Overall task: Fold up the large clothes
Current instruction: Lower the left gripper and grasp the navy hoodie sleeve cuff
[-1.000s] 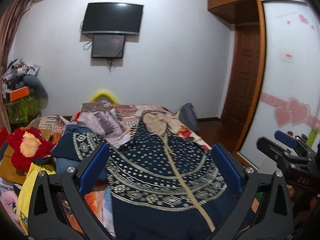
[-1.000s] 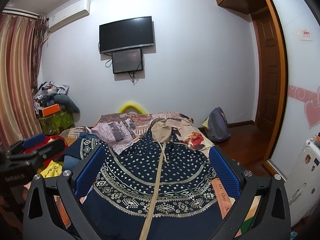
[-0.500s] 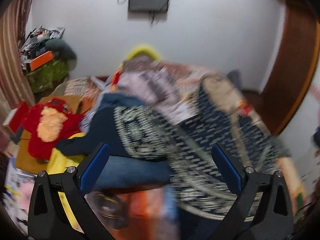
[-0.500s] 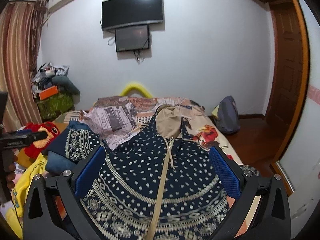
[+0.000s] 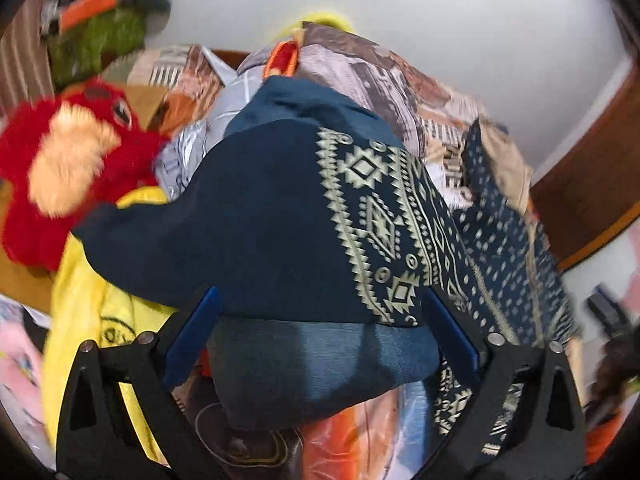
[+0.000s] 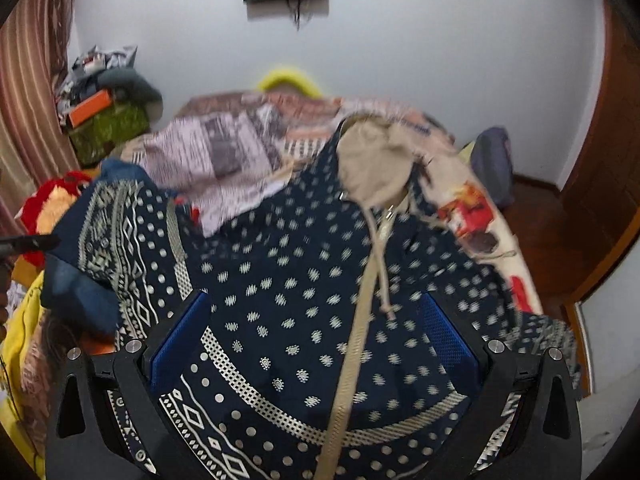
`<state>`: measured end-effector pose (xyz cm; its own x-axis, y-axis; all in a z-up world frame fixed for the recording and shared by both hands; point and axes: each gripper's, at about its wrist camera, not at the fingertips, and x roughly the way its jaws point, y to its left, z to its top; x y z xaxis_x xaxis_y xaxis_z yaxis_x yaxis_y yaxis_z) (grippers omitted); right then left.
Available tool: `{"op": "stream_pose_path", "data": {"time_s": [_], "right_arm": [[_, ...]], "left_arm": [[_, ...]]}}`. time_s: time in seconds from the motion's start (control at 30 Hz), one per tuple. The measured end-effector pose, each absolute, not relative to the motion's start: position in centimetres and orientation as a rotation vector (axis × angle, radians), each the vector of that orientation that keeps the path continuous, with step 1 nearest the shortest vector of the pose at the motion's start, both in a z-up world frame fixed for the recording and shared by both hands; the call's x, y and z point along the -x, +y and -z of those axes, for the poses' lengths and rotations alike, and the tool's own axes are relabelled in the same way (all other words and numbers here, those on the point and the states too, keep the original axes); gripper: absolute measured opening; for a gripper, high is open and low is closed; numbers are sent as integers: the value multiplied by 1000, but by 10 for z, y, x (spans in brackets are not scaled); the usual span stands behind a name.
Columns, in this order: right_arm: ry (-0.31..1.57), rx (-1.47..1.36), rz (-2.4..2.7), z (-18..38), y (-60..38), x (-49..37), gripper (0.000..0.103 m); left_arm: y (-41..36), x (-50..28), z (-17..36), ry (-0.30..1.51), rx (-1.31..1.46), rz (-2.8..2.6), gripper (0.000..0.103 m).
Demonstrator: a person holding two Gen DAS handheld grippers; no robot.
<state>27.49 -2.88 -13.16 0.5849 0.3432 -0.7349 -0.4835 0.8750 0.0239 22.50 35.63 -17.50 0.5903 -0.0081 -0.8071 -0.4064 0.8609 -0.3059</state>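
A navy hoodie [image 6: 280, 280] with cream dots, patterned bands, a beige zip strip and a beige-lined hood [image 6: 372, 160] lies spread on the bed. Its left sleeve [image 5: 304, 216] hangs off the bed's left side, ending in a plain blue cuff [image 5: 320, 364]. My left gripper [image 5: 322, 340] is open, and the cuff end of the sleeve sits between its blue pads [image 5: 192, 340]. My right gripper [image 6: 314, 340] is open low over the hoodie's front, the zip strip running between its pads [image 6: 448, 340]. The left gripper's tip [image 6: 28, 243] shows at the right wrist view's left edge.
A red plush toy [image 5: 52, 168] and yellow cloth [image 5: 92, 312] lie left of the sleeve. A printed bedsheet [image 6: 232, 156] covers the bed behind the hoodie. A green box [image 6: 108, 128] with clutter stands by the curtain. A backpack [image 6: 494, 164] and wooden door [image 6: 600, 168] are at the right.
My left gripper has swung left and down from the hoodie's body to the hanging sleeve, which now sits between its fingers. The right gripper has tilted down closer to the hoodie's front.
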Motion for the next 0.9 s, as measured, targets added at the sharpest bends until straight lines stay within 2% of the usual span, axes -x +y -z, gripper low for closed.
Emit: {"op": "stream_pose_path", "data": {"time_s": [0.23, 0.3, 0.33, 0.6, 0.8, 0.83, 0.9], "right_arm": [[879, 205, -494, 158, -12, -295, 103], [889, 216, -492, 163, -9, -296, 103], [894, 222, -492, 165, -7, -295, 103], [896, 262, -465, 169, -3, -294, 103], [884, 281, -436, 164, -7, -292, 103], [881, 284, -432, 163, -9, -292, 103], [874, 286, -423, 161, -13, -291, 103]], "left_arm": [[402, -202, 183, 902, 653, -192, 99], [416, -199, 194, 909, 735, -162, 94], [420, -199, 200, 909, 769, -139, 89], [448, -204, 234, 834, 930, -145, 87], [453, -215, 216, 764, 803, -285, 86], [450, -215, 209, 751, 765, -330, 85], [446, -217, 197, 728, 695, -396, 72]]}}
